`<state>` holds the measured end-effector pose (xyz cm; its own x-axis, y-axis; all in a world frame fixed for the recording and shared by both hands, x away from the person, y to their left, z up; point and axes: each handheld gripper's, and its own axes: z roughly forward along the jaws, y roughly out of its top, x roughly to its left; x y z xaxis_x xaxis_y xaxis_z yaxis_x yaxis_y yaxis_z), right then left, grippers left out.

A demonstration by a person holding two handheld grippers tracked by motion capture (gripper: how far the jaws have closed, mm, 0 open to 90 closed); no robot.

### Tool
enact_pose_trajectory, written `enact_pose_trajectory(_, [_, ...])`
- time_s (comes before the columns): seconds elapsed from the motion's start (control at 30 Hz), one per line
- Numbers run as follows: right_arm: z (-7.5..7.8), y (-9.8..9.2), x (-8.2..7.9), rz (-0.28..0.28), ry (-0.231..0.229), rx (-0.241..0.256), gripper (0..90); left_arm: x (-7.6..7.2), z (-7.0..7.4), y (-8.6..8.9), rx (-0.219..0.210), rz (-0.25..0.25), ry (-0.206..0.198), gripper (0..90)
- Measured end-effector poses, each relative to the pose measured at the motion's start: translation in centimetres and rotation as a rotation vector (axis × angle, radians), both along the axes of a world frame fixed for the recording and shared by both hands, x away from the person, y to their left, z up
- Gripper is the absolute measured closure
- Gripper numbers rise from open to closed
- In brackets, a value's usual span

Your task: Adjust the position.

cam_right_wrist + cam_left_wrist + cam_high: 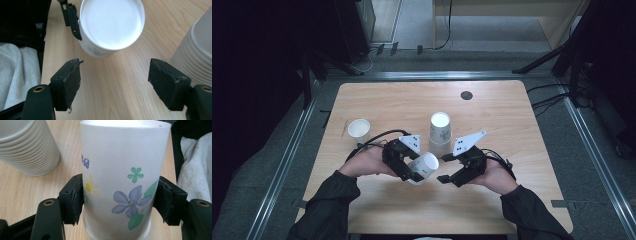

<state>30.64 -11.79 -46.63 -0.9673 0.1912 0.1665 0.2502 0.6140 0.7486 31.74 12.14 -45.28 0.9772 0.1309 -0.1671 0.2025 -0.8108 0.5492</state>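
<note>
Left tool [412, 170] clamped on floral paper cup [424, 165], pads gripping both sides. Right tool [447, 170] jaws wide apart, empty, facing cup mouth.

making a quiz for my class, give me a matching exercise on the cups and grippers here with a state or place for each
Things:
1. flowered cup
2. cup stack
3. single cup
4. right gripper

States or places:
a. open, holding nothing
b. alone at the table's left
c. clamped in the left gripper
d. upside down at the table's middle

Pairs: 1-c, 2-d, 3-b, 4-a
</note>
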Motion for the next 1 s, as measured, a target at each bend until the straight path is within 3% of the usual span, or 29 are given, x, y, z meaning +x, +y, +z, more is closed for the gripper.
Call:
enact_pose_trajectory(0.5, [-0.3,1.0,-0.2,0.033,-0.003,-0.004,26.5,-0.8,-1.7,-2.0,0.121,-0.057,0.009,31.6])
enact_pose_trajectory(1.0, [-1.0,2.1,-0.6,0.101,0.006,-0.024,30.3,-1.4,-1.4,-3.2,0.109,-0.079,0.003,31.7])
